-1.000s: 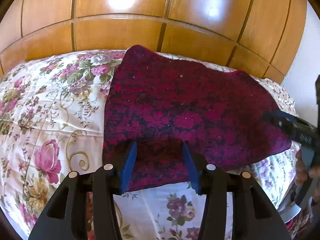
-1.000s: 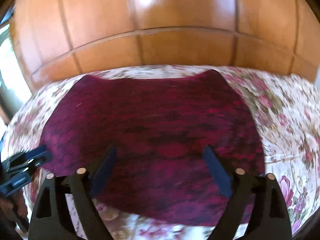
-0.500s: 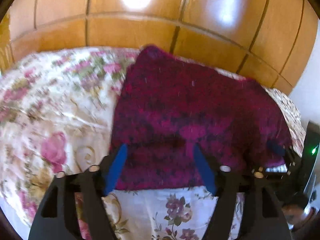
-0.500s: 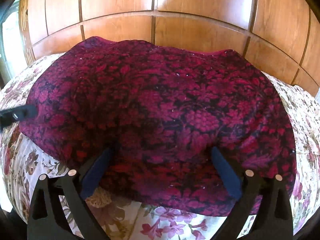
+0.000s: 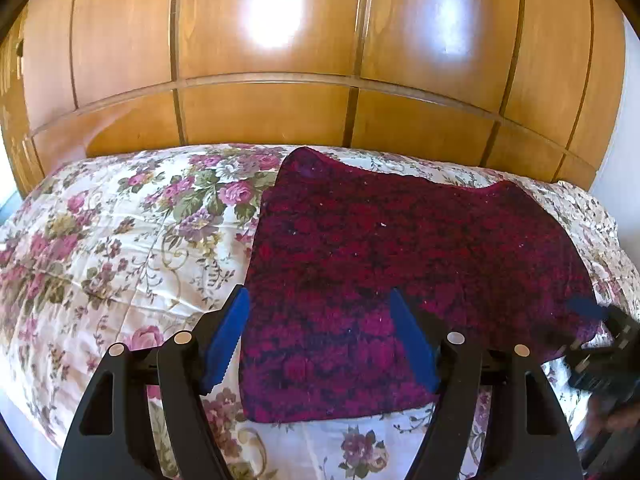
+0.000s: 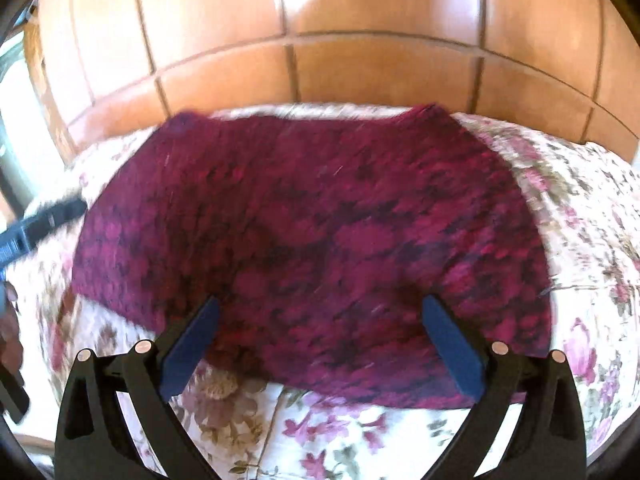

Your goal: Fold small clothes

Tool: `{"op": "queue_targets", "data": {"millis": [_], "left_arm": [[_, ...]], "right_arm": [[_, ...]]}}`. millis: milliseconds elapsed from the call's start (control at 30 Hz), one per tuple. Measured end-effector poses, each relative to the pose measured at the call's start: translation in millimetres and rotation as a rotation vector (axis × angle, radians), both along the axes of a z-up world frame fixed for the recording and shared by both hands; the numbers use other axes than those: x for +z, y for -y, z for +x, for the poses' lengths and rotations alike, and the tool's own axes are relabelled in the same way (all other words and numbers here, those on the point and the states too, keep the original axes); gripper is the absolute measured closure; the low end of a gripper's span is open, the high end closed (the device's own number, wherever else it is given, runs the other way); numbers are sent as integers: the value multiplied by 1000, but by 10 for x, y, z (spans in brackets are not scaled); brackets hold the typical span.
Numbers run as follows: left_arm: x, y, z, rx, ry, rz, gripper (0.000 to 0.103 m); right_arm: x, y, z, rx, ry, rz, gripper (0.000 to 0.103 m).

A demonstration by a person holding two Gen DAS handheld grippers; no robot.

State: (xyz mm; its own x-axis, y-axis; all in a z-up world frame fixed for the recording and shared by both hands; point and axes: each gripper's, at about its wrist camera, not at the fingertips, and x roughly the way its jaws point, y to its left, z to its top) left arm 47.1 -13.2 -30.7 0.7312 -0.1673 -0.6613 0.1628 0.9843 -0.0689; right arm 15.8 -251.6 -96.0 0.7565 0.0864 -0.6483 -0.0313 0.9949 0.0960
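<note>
A dark red and magenta patterned knit garment lies flat on the flowered bedspread, folded into a rough rectangle. My left gripper hovers open above the garment's near left corner, with nothing between its blue pads. In the right wrist view the same garment fills the middle, blurred. My right gripper stands wide open over its near edge, holding nothing. The right gripper's tip shows at the garment's right corner in the left wrist view; the left gripper's tip shows at the left edge of the right wrist view.
A glossy wooden wardrobe rises right behind the bed. The flowered bedspread stretches bare to the garment's left and right. A person's hand shows at the lower right of the left wrist view.
My left gripper's jaws have widened and it has risen away from the garment. The right gripper has opened a little wider and shifted sideways, blurring its view. The garment lies unmoved.
</note>
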Motion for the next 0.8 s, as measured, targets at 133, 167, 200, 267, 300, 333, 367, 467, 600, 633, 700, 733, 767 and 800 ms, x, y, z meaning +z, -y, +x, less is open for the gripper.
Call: {"op": "queue_targets", "data": {"millis": [133, 167, 200, 267, 300, 333, 367, 467, 600, 633, 700, 733, 767, 800], "left_arm": [[16, 45, 69, -10, 3, 9, 32], [19, 57, 91, -14, 5, 12, 32], [23, 69, 108, -17, 8, 16, 32], [20, 85, 162, -25, 10, 26, 32], [17, 90, 183, -27, 10, 30, 32], [15, 92, 206, -30, 10, 32, 32], [12, 97, 238, -34, 10, 34, 32], [-11, 117, 321, -44, 8, 46, 32], [-120, 145, 515, -58, -19, 66, 32], [-160, 149, 571, -57, -33, 75, 32], [-302, 118, 751, -43, -92, 73, 32], [-360, 85, 823, -37, -119, 52, 29], [-419, 39, 896, -21, -139, 26, 24], [-473, 3, 948, -17, -167, -6, 24]], "right_arm": [[197, 163, 131, -31, 43, 30, 3], [228, 190, 180, -36, 45, 29, 3], [249, 219, 241, -41, 43, 30, 3], [274, 282, 357, -42, 34, 43, 3], [275, 318, 428, -48, 28, 48, 3], [262, 354, 502, -55, 13, 49, 3], [246, 380, 549, -61, 3, 51, 3], [138, 514, 717, -95, -44, 70, 3], [-26, 636, 887, -111, -102, 72, 3], [-52, 644, 922, -113, -106, 62, 3], [-104, 679, 967, -117, -106, 73, 2], [-127, 692, 981, -118, -104, 80, 2], [-149, 710, 995, -119, -101, 87, 2], [-169, 725, 996, -118, -95, 94, 2]]}}
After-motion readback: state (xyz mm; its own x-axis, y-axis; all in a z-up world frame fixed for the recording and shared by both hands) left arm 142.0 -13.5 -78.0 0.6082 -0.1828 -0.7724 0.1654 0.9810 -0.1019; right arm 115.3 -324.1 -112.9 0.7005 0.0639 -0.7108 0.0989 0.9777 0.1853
